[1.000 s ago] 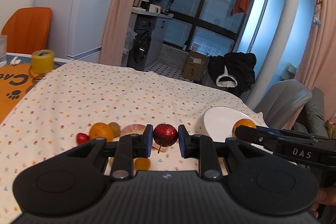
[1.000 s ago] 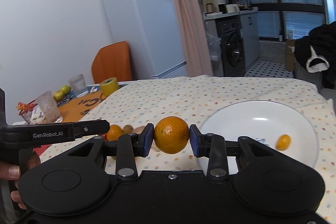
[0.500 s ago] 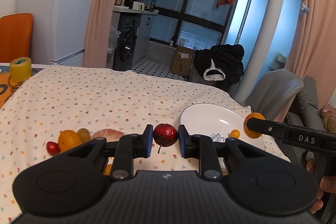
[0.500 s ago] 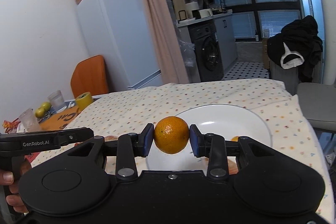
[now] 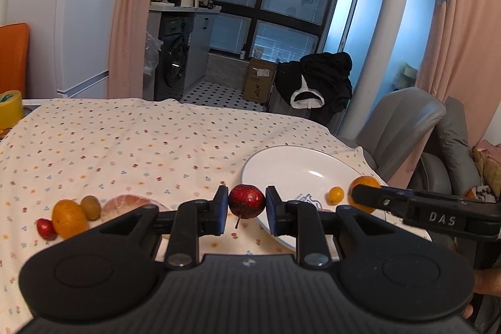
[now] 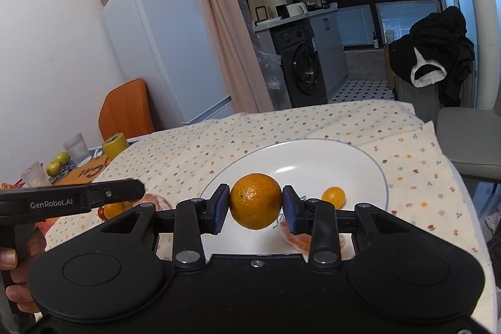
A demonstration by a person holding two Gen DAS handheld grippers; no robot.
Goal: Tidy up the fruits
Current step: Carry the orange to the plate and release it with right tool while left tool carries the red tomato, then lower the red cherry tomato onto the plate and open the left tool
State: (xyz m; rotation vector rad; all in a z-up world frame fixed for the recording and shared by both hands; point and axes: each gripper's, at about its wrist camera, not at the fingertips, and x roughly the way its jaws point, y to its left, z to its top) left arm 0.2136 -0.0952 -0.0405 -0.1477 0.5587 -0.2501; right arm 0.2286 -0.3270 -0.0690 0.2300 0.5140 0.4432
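Left hand-held gripper (image 5: 243, 210) is pinching a small red fruit (image 5: 246, 200) beside the white plate (image 5: 281, 160); right hand-held gripper (image 6: 254, 210) squeezes an orange (image 6: 256, 205) above it. Both look light, round, roll-prone: grip across the middle, gently.

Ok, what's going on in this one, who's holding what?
A person is sorting fruit with two handheld grippers. The left gripper clamps a small red fruit; the right gripper clamps an orange above the white plate. A small yellow-orange fruit already lies on the plate, and more fruit sits on the floral tablecloth to the left.
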